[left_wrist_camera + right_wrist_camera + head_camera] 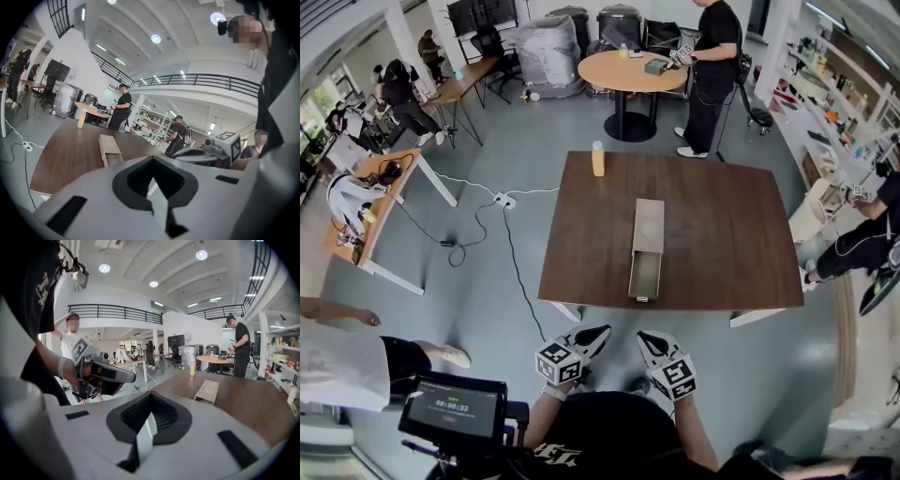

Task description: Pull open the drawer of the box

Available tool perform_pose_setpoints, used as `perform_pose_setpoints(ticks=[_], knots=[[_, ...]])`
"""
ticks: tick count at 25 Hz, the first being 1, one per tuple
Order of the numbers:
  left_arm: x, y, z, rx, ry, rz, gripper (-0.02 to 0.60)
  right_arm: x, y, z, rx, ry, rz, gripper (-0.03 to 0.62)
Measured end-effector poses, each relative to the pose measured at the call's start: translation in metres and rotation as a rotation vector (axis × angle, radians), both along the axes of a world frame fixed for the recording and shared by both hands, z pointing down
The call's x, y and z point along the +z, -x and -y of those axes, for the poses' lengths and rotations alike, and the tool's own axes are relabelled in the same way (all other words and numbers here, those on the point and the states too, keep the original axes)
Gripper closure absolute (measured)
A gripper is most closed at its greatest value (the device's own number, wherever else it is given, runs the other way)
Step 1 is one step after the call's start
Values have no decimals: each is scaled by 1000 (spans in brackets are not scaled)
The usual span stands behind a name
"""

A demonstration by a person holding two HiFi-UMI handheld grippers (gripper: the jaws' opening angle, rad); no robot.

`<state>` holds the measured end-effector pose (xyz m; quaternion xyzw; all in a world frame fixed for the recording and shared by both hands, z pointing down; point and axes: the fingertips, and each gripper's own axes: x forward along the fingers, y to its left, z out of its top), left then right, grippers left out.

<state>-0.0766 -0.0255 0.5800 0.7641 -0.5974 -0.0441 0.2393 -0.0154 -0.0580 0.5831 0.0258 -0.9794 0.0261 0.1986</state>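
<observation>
A long, pale wooden box (649, 223) lies in the middle of the dark brown table (722, 244). Its drawer (644, 275) stands pulled out toward the near edge and looks empty. Both grippers hang close to my body, short of the table's near edge and touching nothing. The left gripper (598, 334) and the right gripper (645, 339) are shut with nothing between them. In the left gripper view the left gripper (152, 180) points at the box (108, 145) far off. The right gripper (149, 420) sees the box (207, 391) to its right.
A yellow bottle (598, 158) stands at the table's far left edge. A power strip (503, 200) with cables lies on the floor to the left. People stand by a round table (623, 70) behind; another person crouches at the right (853, 248). A screen device (455, 411) sits lower left.
</observation>
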Motion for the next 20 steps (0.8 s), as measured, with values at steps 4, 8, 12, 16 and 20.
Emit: perform_pose_setpoints(ticks=[4,8,12,16,20], knots=[[2,2,-2,-3,-1,-2,575,3,0,2,1,-4,-17,606],[2,0,0,-5,-4,-5,575,2,-4,11,20,-14,-18,606],[2,-3,2,0,-3,-6,575,3,-5,16,37,-24,-26,606],[4,-4,2,5,-1,-8,575,3,-5,16,44,-29,-26,606],[3,-5,3,8,1,-5,575,3,-4,19,48,-40,-16,606]])
